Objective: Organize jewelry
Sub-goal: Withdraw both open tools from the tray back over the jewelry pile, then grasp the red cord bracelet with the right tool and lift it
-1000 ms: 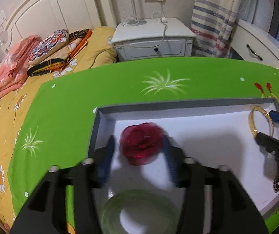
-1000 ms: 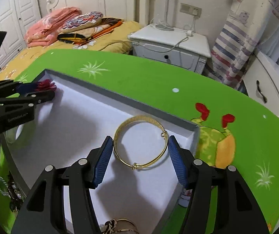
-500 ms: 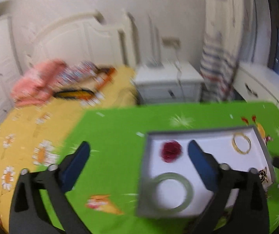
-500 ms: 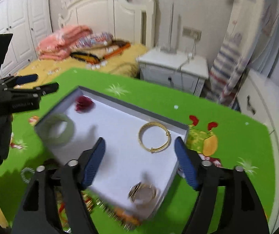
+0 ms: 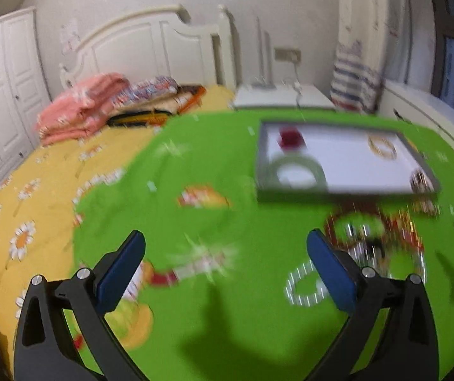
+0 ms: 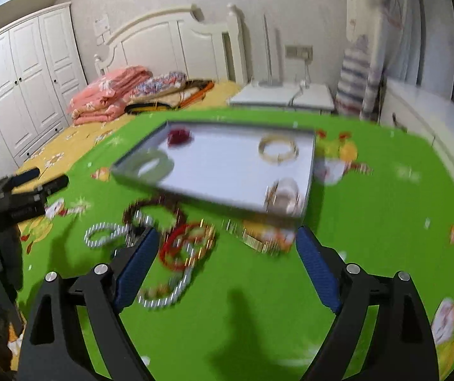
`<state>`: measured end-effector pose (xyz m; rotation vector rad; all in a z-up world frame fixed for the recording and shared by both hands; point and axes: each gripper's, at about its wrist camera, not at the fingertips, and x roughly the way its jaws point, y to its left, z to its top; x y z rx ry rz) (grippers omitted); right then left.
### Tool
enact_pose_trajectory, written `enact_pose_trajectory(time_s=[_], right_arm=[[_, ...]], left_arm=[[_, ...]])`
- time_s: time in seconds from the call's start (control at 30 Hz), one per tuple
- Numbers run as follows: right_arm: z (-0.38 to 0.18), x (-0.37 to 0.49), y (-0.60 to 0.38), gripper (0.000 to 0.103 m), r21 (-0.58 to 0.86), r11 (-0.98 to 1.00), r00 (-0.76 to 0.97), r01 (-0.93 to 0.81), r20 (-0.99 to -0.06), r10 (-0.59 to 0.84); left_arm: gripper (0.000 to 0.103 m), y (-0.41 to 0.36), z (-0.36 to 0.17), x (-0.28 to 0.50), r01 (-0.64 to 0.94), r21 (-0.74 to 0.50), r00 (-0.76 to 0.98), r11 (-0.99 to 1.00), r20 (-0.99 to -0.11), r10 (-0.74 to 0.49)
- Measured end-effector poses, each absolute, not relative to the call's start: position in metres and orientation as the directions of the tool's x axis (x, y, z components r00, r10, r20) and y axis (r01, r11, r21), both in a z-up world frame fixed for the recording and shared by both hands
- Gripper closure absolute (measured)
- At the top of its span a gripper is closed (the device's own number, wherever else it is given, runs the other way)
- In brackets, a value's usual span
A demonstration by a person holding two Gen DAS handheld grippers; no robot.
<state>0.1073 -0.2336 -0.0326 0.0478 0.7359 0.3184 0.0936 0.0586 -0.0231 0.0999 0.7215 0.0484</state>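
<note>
Right wrist view shows where the work lies: loose jewelry on the green cloth (image 6: pixel 369 238), just off the near edge of the grey tray (image 6: pixel 214 201). The left gripper (image 5: pixel 227 266) is spread wide with nothing between its jaws, hanging over bare cloth well left of the pile. The right gripper (image 6: pixel 223 266) is empty too, its jaws opening, above the heap.

The step in hand looks like fetching the next pieces. To do it well, I would single out one piece before closing. The silver beaded bracelet (image 6: pixel 106 235) at the left end of the pile lies apart and is the easier pick. The red bangle (image 6: pixel 179 247) is tangled with chains, so pinching there may drag neighbours along. Come down with one pad inside the ring and one outside, and lift slowly.

Inside the tray, from left to right, a pale green bangle (image 6: pixel 155 165) lies at the near left corner and a red flower piece (image 6: pixel 179 136) at the far left corner. A gold bangle (image 6: pixel 277 149) lies toward the far right and a small gold-and-white piece (image 6: pixel 285 197), too blurred to name, at the near right corner.
</note>
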Motion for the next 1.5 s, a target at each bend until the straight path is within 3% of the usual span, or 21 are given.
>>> enact_pose_trajectory(time_s=[0.2, 0.33, 0.47, 0.97, 1.07, 1.5], right_arm=[[-0.055, 0.09, -0.226, 0.021, 0.157, 0.95, 0.645, -0.27, -0.703, 0.3], [-0.066, 0.091, -0.219, 0.021, 0.164, 0.949, 0.614, -0.269, -0.73, 0.3], [-0.065, 0.094, -0.207, 0.025, 0.143, 0.946, 0.618, -0.292, -0.727, 0.301], [-0.076, 0.117, -0.153, 0.072, -0.104, 0.905, 0.622, -0.412, -0.759, 0.196], [-0.074, 0.113, -0.155, 0.091, -0.105, 0.899, 0.632, -0.425, -0.745, 0.212], [-0.044, 0.085, -0.237, 0.091, 0.116, 0.949, 0.703, -0.294, -0.646, 0.297]], left_arm=[[0.004, 0.049, -0.058, 0.074, 0.045, 0.06, 0.701, 0.997, -0.714, 0.011], [0.004, 0.048, -0.052, 0.071, 0.061, 0.055, 0.727, 0.997, -0.687, -0.006], [0.004, 0.043, -0.058, 0.077, 0.079, 0.049, 0.696, 0.996, -0.717, -0.02], [0.004, 0.045, -0.058, 0.083, 0.109, 0.004, 0.675, 0.994, -0.734, -0.071], [0.004, 0.038, -0.058, 0.084, 0.134, 0.022, 0.667, 0.991, -0.742, -0.074], [0.005, -0.019, -0.047, 0.098, 0.281, 0.004, 0.613, 0.96, -0.77, -0.177]])
